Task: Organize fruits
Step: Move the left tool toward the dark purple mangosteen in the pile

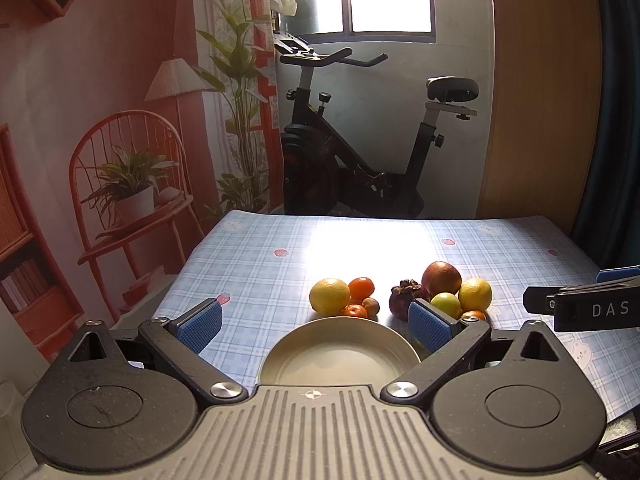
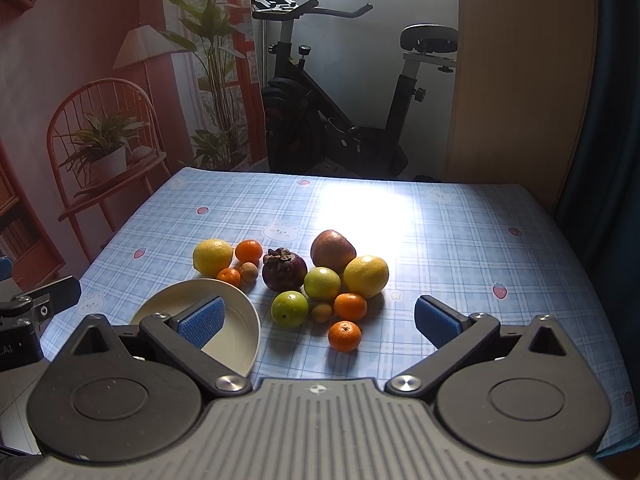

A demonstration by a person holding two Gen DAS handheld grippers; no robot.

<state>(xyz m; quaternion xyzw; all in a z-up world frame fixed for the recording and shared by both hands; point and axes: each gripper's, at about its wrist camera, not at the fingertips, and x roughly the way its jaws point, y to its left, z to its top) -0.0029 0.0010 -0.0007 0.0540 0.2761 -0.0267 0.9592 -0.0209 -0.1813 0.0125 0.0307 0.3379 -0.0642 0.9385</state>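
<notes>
Both grippers hang above the near edge of the table, jaws spread wide and holding nothing. The left gripper [image 1: 318,326] frames a shallow cream round plate [image 1: 340,356] between its blue ribbed pads; the plate lies empty, just beyond the fingertips. The right gripper [image 2: 320,320] frames the fruit pile, with a small orange tangerine [image 2: 345,336] nearest to it.

The fruit sits mid-table in two clusters. Behind the plate lie a yellow lemon [image 2: 212,256], two small tangerines and a brown longan. Beside these, toward the right edge, a dark purple mangosteen [image 2: 284,270], a red apple [image 2: 333,250], two green round fruits [image 2: 290,309], a large yellow citrus [image 2: 366,276], and more tangerines touch one another.

The table wears a blue plaid cloth [image 2: 460,240] printed with bears and strawberries — sun glare whitens its far middle. Behind stand a black exercise bike [image 2: 332,100] and a backdrop picturing a chair, lamp and plants.

In the left view, the gripper's right finger hides part of the pile.
</notes>
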